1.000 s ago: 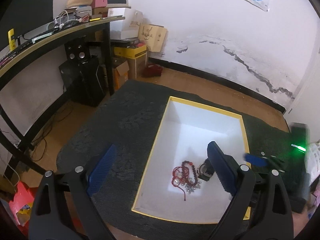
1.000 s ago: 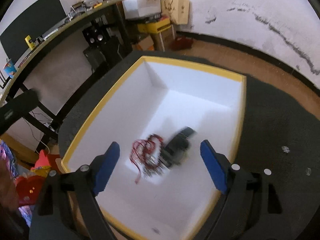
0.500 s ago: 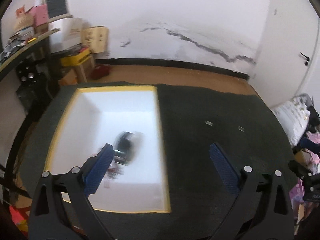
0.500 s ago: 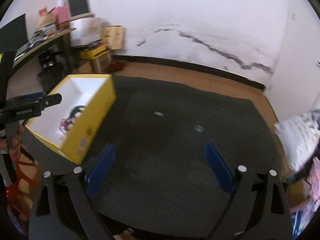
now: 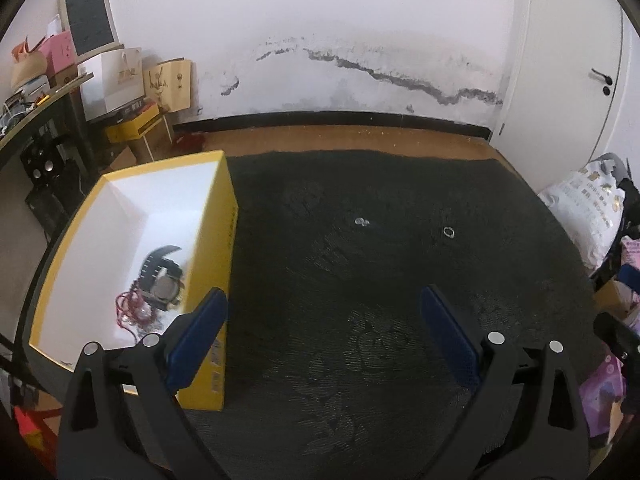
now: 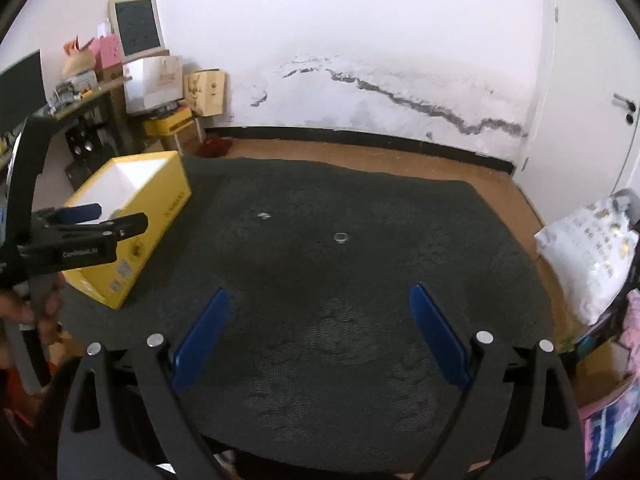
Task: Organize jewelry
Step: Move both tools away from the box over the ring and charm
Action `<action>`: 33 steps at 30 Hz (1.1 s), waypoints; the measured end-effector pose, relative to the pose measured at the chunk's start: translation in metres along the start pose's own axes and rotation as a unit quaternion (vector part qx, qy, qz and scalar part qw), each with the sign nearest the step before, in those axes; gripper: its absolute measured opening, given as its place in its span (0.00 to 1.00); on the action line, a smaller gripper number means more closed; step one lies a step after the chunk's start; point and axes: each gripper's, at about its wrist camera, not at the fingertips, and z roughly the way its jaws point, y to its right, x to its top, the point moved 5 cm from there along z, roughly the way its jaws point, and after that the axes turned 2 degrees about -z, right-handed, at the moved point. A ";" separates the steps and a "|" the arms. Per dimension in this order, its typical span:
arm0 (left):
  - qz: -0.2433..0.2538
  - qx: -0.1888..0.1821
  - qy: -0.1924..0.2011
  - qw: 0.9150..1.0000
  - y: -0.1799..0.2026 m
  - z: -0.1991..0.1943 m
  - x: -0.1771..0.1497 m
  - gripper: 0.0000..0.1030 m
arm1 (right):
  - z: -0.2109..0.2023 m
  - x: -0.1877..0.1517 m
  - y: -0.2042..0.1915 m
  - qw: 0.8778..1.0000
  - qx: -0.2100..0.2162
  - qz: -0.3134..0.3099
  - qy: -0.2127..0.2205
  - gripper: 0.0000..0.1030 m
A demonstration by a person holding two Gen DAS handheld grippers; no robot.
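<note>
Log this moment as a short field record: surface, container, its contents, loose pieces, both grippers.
surface: dark grey textured mat
container: yellow cardboard box with white inside, at the mat's left side
contents: black wristwatch; red beaded string
loose pieces: small clear stud and silver ring, apart on the mat
left gripper: open, empty
right gripper: open, empty

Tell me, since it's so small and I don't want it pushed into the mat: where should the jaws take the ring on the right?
The ring seems to lie flat on the dark mat, clear of the other small piece. Probably best to come straight down from above with the right gripper, open and empty, and pinch across the band's outer edges. Its detail is too small to tell more.
</note>
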 end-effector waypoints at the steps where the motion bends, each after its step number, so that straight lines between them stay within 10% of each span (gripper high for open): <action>1: -0.001 0.001 -0.003 1.000 0.003 0.005 0.001 0.92 | 0.002 0.000 0.002 1.000 0.008 0.003 -0.001 0.86; 33: 0.014 0.007 -0.066 0.998 0.050 0.234 0.028 0.93 | 0.066 -0.030 0.082 0.997 0.037 0.056 -0.045 0.86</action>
